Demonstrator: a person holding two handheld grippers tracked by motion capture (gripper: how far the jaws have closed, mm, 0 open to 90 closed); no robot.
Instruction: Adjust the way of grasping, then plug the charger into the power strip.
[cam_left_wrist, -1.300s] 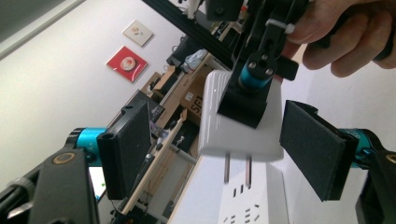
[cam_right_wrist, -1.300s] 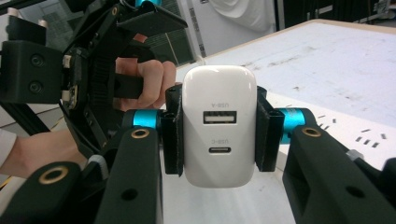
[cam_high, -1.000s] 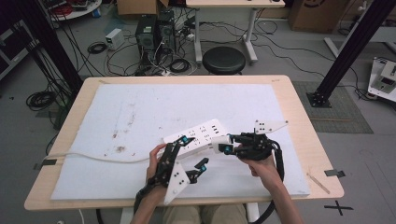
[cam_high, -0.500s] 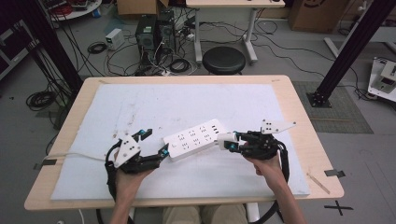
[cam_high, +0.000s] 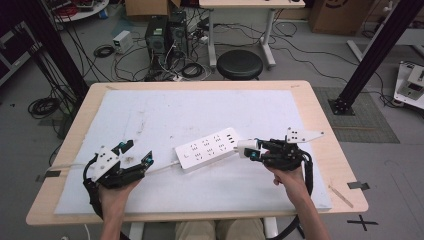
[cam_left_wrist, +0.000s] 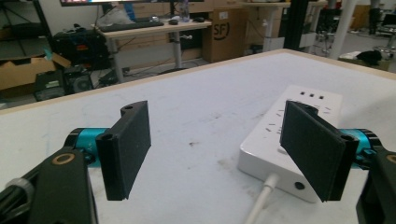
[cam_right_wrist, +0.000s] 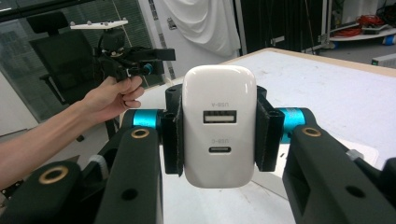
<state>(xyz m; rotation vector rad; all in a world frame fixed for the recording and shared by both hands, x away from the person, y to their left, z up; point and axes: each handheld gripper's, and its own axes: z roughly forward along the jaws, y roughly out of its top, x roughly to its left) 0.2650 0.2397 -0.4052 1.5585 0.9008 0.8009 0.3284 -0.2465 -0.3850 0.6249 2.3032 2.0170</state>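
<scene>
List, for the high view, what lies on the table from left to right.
left gripper → white cable → power strip → white charger → right gripper, shut on the charger

Beyond my wooden table (cam_high: 320, 107) with its stained white mat (cam_high: 200, 112), I see a round black stool (cam_high: 240, 64), a black computer tower (cam_high: 159, 39) amid tangled floor cables (cam_high: 107, 50), a cardboard box (cam_left_wrist: 227, 35), and an office chair (cam_right_wrist: 65, 56).

Grey floor strewn with cables (cam_high: 107, 50); black round stool (cam_high: 240, 64) behind wooden table (cam_high: 320, 112); cardboard boxes beyond
</scene>
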